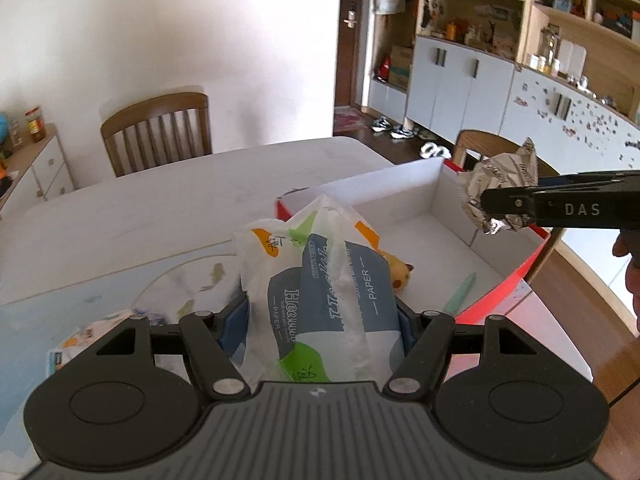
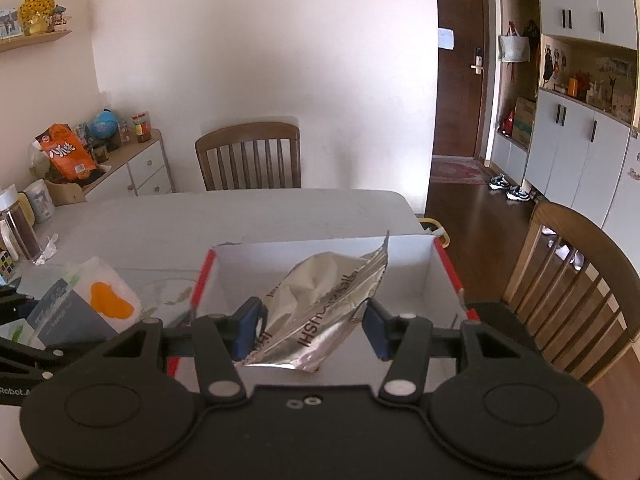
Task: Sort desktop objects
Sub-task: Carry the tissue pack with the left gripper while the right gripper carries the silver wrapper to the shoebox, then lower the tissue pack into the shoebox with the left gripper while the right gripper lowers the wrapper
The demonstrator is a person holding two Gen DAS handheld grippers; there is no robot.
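Dining table (image 1: 160, 208): box (image 1: 404, 196) at 1 o'clock holds few items. Left gripper (image 1: 324, 320) grasps tissue pack (image 1: 320, 300), right gripper (image 2: 312, 328) grasps foil bag (image 2: 320, 304); neither dropped yet.

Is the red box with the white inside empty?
No, a yellow thing and a green strip lie in the box.

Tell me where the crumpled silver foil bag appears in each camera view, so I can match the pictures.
Left wrist view: foil bag at the right edge, held above the box's far corner.
Right wrist view: foil bag at centre, between the blue pads.
Shared landmark: the white box with red rim.
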